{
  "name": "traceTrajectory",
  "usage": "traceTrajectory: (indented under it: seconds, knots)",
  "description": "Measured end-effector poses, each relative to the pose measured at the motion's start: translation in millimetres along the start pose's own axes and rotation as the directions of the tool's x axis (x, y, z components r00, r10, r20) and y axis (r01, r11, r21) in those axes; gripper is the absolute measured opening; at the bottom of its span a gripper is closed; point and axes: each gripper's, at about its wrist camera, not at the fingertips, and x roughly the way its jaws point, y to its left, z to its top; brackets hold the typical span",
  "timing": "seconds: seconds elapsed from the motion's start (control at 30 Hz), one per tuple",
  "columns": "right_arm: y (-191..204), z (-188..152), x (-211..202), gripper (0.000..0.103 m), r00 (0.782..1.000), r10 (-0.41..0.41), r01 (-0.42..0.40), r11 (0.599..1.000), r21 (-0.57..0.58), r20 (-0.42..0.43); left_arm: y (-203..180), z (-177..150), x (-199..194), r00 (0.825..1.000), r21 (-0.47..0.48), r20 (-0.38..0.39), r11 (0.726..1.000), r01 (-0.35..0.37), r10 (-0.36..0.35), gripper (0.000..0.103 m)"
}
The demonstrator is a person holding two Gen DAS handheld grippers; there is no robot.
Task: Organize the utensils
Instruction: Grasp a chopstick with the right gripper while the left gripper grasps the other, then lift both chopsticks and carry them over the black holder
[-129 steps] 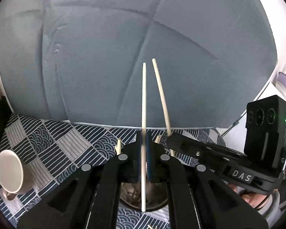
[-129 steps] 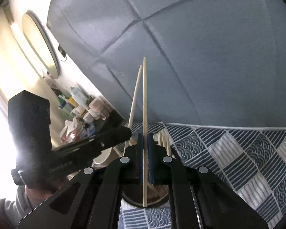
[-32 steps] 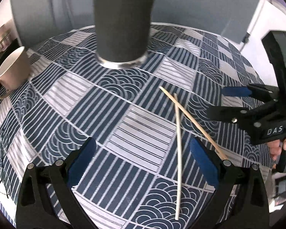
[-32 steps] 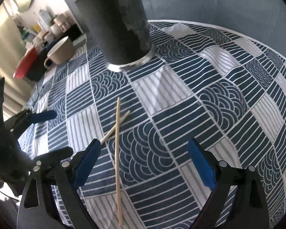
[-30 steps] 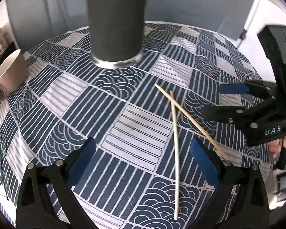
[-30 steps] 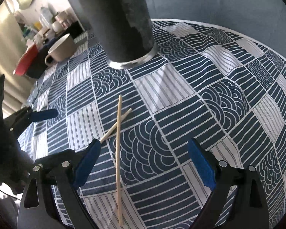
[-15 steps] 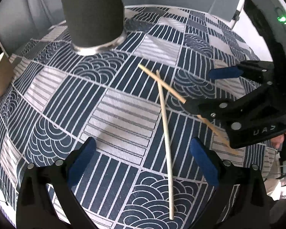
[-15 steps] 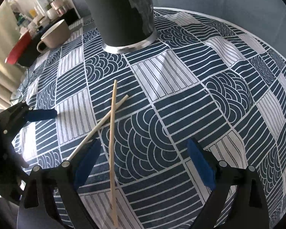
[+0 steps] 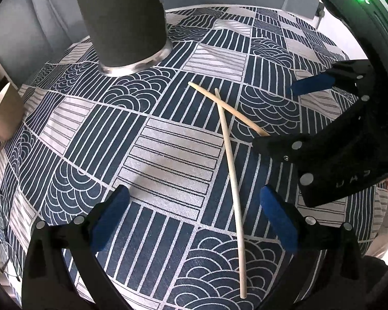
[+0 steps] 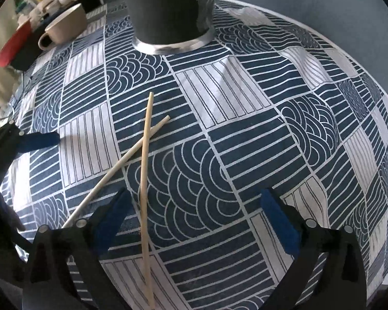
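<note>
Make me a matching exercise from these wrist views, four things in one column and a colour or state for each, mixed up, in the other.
1. chopsticks
2. utensil holder
3. mug
4. right gripper

A. dark, standing upright
B. crossed, lying flat on the tablecloth
C. beige
D. open, gripping nothing

Pairs: 1-B, 2-A, 3-C, 4-D

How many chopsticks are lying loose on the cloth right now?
2. The long chopstick and the second chopstick lie crossed on the cloth, partly under the right gripper. More may be inside the holder.
</note>
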Motion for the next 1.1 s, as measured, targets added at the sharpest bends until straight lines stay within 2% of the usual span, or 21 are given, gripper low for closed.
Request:
traceTrajectory:
  seconds: [0.1,0.27,0.3,0.33,0.4,0.43,0.47,0.53,0.67,0.83,0.93,1.1]
  knots:
    - [0,2,1,0.096,1.0,0.002,-0.002,1.0,-0.01,-0.007,3,-1,-3,1.0,-0.004,0.014,1.0,-0.002,0.002,0.091]
    - [2,-3,-1,0.093,1.0,-0.006,0.006,1.0,-0.009,0.023,21,0,-8,1.0,-0.026,0.02,1.0,-0.013,0.014,0.067]
    - [2,-4,-2,0.088,1.0,-0.004,0.004,1.0,-0.012,0.022,23,0,-9,1.0,-0.031,0.021,0.999,-0.018,0.019,0.064]
    - [4,-4,-4,0.082,1.0,-0.002,0.002,1.0,-0.022,0.026,26,0,-10,0.999,-0.04,0.021,0.999,-0.023,0.024,0.057]
    - [3,-5,-13,0.037,0.999,0.006,-0.004,0.999,-0.031,0.048,34,1,-11,0.999,-0.064,0.018,0.997,-0.033,0.034,0.044]
    - [-1,-5,-16,0.025,0.999,0.006,-0.005,1.0,-0.024,0.044,38,1,-12,0.999,-0.078,0.014,0.996,-0.036,0.038,0.033]
    - [-4,-7,-16,0.009,0.999,0.008,-0.007,1.0,-0.021,0.043,41,1,-13,0.999,-0.09,0.011,0.995,-0.042,0.043,0.021]
    - [-10,-9,-17,0.006,0.999,0.019,-0.019,1.0,-0.015,0.045,51,2,-13,0.999,-0.115,-0.007,0.993,-0.039,0.038,0.014]
    - [-18,-8,-17,0.005,0.999,0.025,-0.025,1.0,0.003,0.023,54,5,-14,0.998,-0.122,-0.051,0.992,-0.038,0.032,0.01]
    - [-26,-8,-16,0.005,0.996,0.092,-0.091,0.995,0.048,-0.019,63,2,-18,0.995,-0.202,-0.092,0.979,0.026,-0.045,0.005]
    - [-27,-9,-19,0.005,0.994,0.104,-0.102,0.994,0.049,-0.029,73,-1,-19,0.987,-0.282,-0.099,0.955,0.094,-0.127,0.005]
    - [-29,-2,-33,0.005,0.987,0.161,-0.16,0.985,0.07,-0.014,85,5,-34,0.988,-0.325,-0.093,0.942,0.087,-0.123,0.005]
